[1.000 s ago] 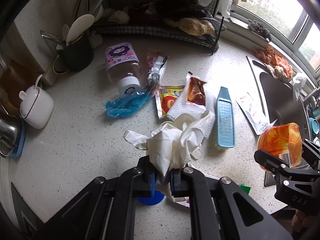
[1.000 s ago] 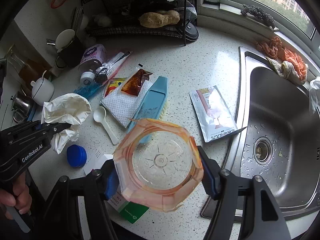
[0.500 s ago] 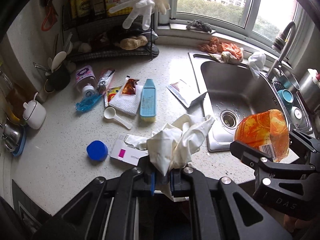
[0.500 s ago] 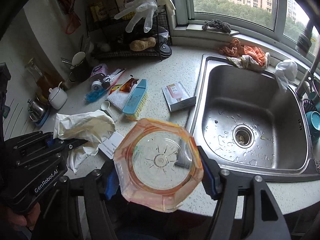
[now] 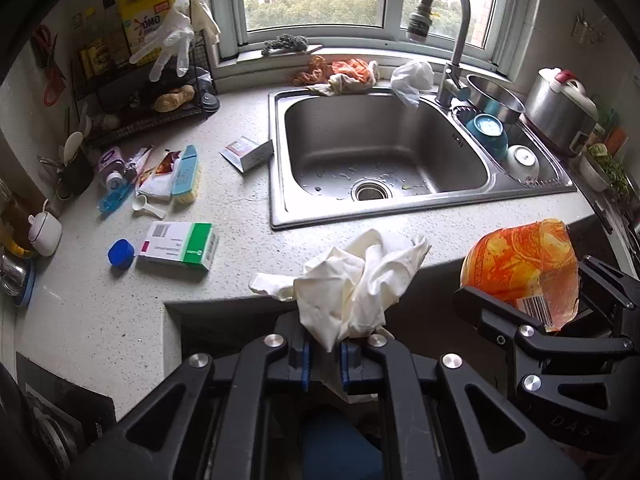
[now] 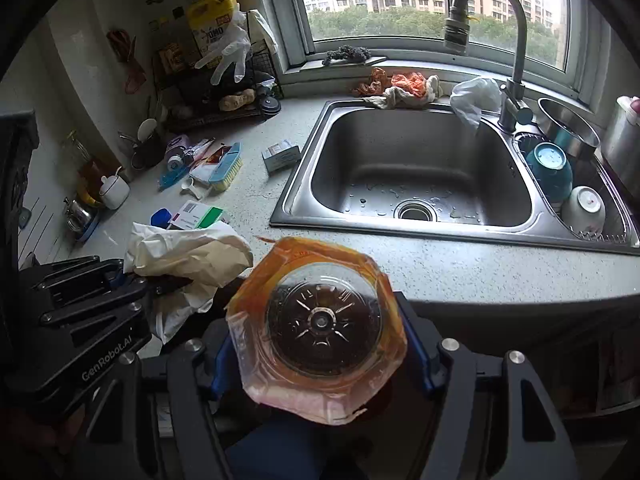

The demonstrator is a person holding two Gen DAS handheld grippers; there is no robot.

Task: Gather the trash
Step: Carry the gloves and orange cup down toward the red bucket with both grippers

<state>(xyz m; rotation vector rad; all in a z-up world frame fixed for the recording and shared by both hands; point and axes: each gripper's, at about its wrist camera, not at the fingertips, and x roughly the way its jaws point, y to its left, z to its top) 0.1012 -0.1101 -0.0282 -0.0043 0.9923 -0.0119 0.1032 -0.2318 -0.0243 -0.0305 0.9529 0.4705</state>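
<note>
My left gripper is shut on a crumpled white glove, held out in front of the counter's edge; the same glove shows at the left of the right wrist view. My right gripper is shut on an orange plastic cup, its clear bottom facing the camera. That cup also appears at the right of the left wrist view. More trash lies on the counter: a green-and-white box, a blue cap, a small carton and sauce packets.
A steel sink with a tall tap fills the middle. Bowls drain at its right. A wire rack, a blue brush, a white scoop and a white pot stand at the left. A dark gap opens below the counter edge.
Both grippers have pulled back and up from the counter, still gripping the glove and the cup. The view has widened from the littered counter to the whole sink and window.
</note>
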